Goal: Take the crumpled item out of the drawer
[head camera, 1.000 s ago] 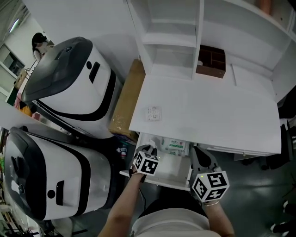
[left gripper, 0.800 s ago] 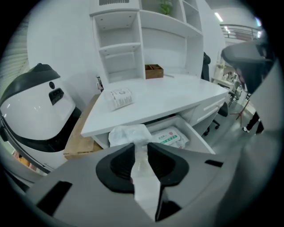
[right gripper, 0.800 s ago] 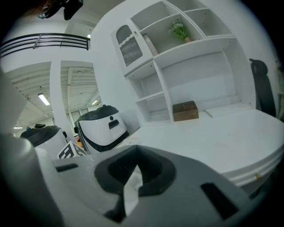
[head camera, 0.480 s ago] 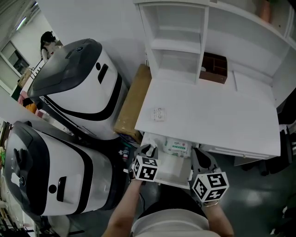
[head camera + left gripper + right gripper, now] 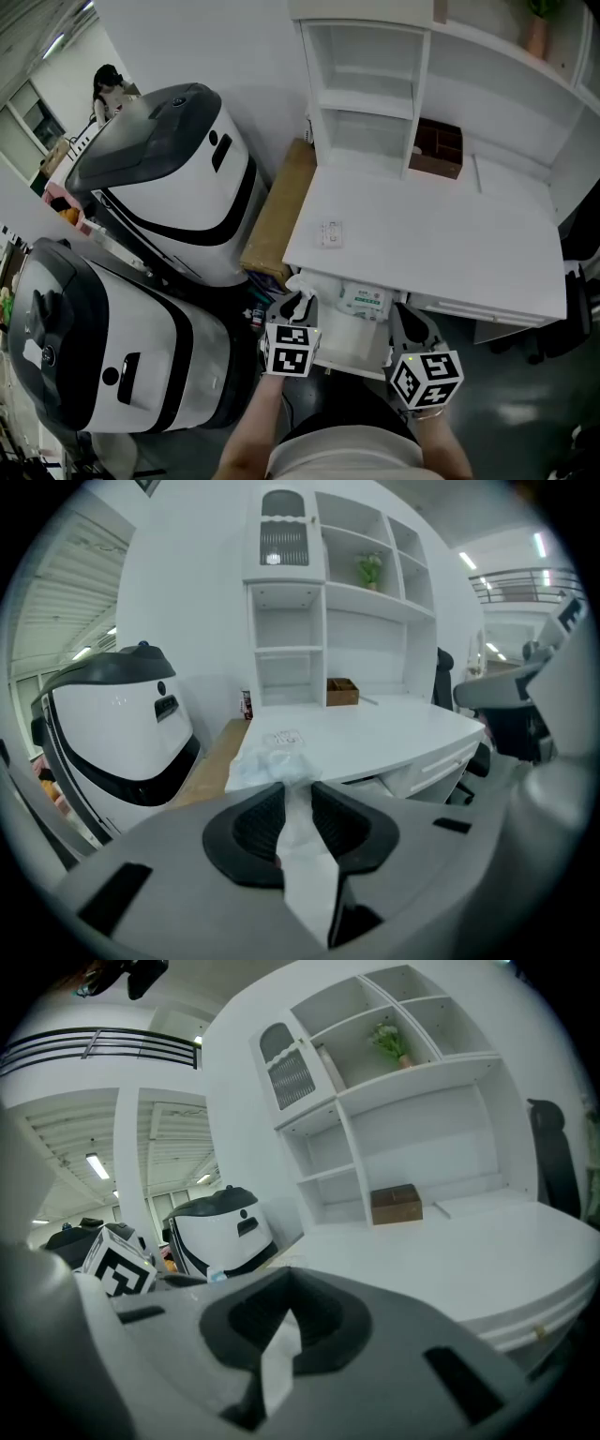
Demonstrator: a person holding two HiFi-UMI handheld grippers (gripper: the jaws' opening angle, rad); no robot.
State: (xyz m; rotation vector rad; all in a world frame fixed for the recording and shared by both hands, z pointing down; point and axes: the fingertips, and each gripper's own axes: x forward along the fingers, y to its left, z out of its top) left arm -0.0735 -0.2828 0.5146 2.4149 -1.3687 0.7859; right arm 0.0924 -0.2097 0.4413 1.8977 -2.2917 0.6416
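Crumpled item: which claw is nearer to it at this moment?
Left. The left claw is clamped on the crumpled item at the left side of the drawer. The right claw is at the drawer's right side, apart from the item.

I've got the crumpled item point(image 5: 277, 764), a pale, half-translucent wad of thin wrinkled film, pinched between the pads of my left tongs point(image 5: 298, 794), with its bunched end bulging out past the tips. From the head view it hangs lifted clear above the left end of the drawer point(image 5: 361, 349), just beside the front left corner of the bench point(image 5: 441, 244). The drawer itself is white and shallow, and stands pulled open from under the bench's front edge.
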